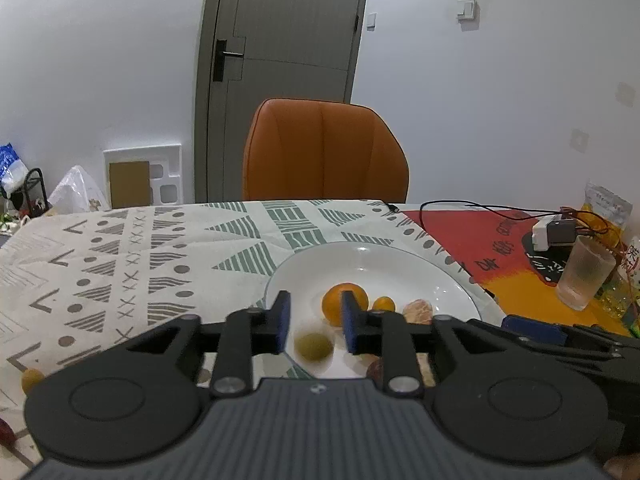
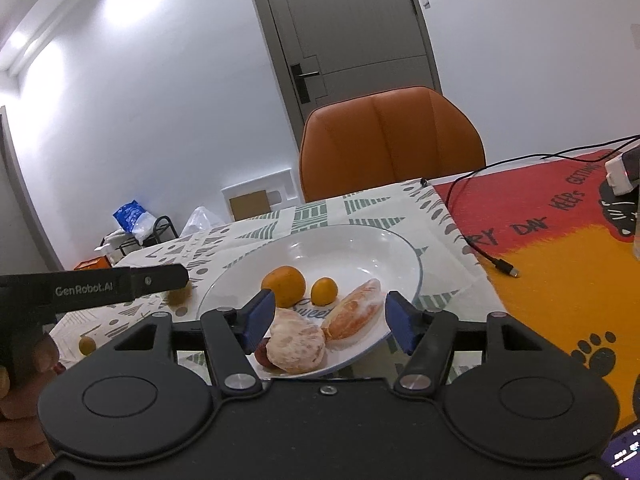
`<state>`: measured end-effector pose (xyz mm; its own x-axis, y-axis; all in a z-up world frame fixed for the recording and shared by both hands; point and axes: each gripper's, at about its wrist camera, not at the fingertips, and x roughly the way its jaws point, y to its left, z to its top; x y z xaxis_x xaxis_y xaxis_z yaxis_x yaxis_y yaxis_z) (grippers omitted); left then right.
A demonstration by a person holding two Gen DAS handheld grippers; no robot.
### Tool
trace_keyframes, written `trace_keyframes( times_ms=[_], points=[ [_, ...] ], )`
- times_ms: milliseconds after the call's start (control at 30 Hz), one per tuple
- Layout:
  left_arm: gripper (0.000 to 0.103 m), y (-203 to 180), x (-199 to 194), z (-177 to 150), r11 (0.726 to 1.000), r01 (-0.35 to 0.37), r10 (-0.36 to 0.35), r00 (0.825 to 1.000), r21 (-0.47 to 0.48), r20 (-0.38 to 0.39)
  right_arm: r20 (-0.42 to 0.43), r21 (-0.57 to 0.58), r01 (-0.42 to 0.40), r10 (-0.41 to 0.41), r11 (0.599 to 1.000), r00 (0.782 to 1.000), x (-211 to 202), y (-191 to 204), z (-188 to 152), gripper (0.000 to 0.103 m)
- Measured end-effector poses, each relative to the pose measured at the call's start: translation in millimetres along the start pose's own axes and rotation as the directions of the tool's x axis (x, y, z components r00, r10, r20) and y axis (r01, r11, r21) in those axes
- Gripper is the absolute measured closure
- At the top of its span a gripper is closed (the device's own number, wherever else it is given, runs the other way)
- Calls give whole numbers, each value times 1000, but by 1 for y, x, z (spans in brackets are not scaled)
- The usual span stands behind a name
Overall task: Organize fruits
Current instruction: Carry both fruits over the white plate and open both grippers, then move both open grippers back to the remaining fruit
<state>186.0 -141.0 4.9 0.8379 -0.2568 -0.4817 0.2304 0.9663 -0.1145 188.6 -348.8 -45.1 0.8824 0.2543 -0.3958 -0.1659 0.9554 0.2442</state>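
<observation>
Item: small olive-green fruit (image 1: 313,346), blurred, sitting low between the pads of the left hand-held gripper (image 1: 316,320), just outside the near left rim of the white plate (image 1: 452,280).

Handling: it is looking light, round, smooth and firm, so likely to roll. A pinch across its widest part would be suiting it best.

Left hand-held gripper: jaws are standing narrowly apart. The pads are appearing clear of the fruit on both sides, so it is probably not being pinched.

Plate contents: whole orange (image 2: 284,286), small orange fruit (image 2: 324,291), peeled orange (image 2: 295,346) and partly peeled piece (image 2: 352,316) are lying close together. The peeled ones are looking soft, moist and easily crushed, so they are calling for light pressure.

Right hand-held gripper (image 2: 330,320): jaws are standing spread over the peeled pieces, gripping nothing.

Bench: patterned cloth (image 1: 160,264) is carrying one more small yellow fruit (image 2: 87,345).
</observation>
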Motion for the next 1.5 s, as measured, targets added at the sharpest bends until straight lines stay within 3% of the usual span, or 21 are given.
trace_keyframes(
  times_ms=[133, 300, 500, 900, 1500],
  points=[
    [69, 6, -3, -3, 1000, -11, 11, 1000, 0, -18, -8, 10, -8, 8, 1000, 1000, 2, 1, -2, 41],
    [44, 20, -11, -5, 998, -60, 60, 998, -17, -14, -14, 8, -34, 34, 999, 999, 6, 9, -3, 38],
    [25, 39, -26, -8, 992, -119, 119, 993, -34, -6, -18, -1, -62, 62, 998, 998, 8, 24, -5, 26],
    [21, 82, -53, -16, 975, -202, 201, 979, -89, -22, -29, -35, -125, 124, 991, 992, 11, 61, -6, 12],
    [21, 138, -91, -26, 946, -271, 273, 962, -176, -10, -69, -97, -213, 207, 972, 976, 19, 117, -13, 9]
  ],
)
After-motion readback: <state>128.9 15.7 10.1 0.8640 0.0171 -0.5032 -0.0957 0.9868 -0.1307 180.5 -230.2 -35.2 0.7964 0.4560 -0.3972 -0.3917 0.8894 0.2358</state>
